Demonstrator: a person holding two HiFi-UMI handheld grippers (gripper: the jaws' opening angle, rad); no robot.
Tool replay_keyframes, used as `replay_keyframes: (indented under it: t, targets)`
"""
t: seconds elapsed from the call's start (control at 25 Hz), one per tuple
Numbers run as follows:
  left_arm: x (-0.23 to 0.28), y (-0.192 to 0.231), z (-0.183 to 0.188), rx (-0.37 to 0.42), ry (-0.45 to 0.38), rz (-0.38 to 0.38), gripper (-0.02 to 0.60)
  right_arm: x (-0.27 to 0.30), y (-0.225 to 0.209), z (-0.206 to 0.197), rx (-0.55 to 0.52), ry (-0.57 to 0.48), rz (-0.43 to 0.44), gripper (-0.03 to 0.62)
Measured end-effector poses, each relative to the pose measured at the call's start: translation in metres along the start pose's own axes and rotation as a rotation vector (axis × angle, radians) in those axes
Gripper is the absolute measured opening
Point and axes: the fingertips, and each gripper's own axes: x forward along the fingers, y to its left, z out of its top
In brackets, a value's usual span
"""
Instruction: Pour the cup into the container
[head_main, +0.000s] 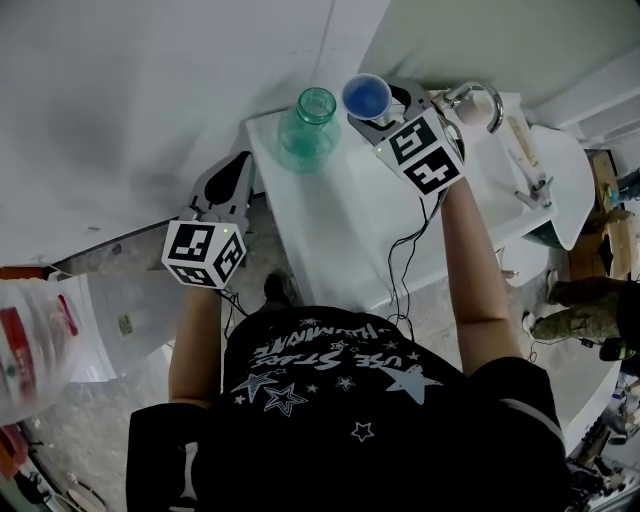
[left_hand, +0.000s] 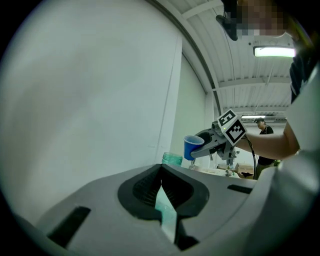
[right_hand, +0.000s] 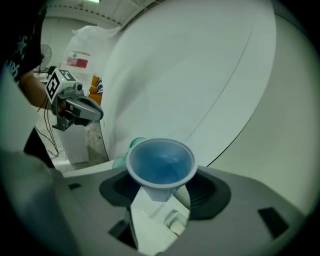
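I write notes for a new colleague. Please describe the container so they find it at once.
Find the white table against the wall. At its far left corner stands the container, a see-through green jar with an open mouth. The blue cup beside it is opaque and smaller.

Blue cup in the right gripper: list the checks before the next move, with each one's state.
1. Blue plastic cup clamped in right gripper: ok.
2. Green glass jar upright on white table, mouth open: ok.
3. Cup over jar's mouth: not ok, it hangs beside it.
4. Cup holds something to pour: cannot tell.
5. Left gripper shut, empty, off the jar: ok.
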Motion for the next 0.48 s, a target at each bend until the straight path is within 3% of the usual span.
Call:
replay_keyframes:
  t: [0.48]
  targets:
    - [-0.029,-0.052,-0.020,0.017,0.027,0.037,0.009,-0.041,0.063,-0.037,0.161,-0.113,0.129,0.275]
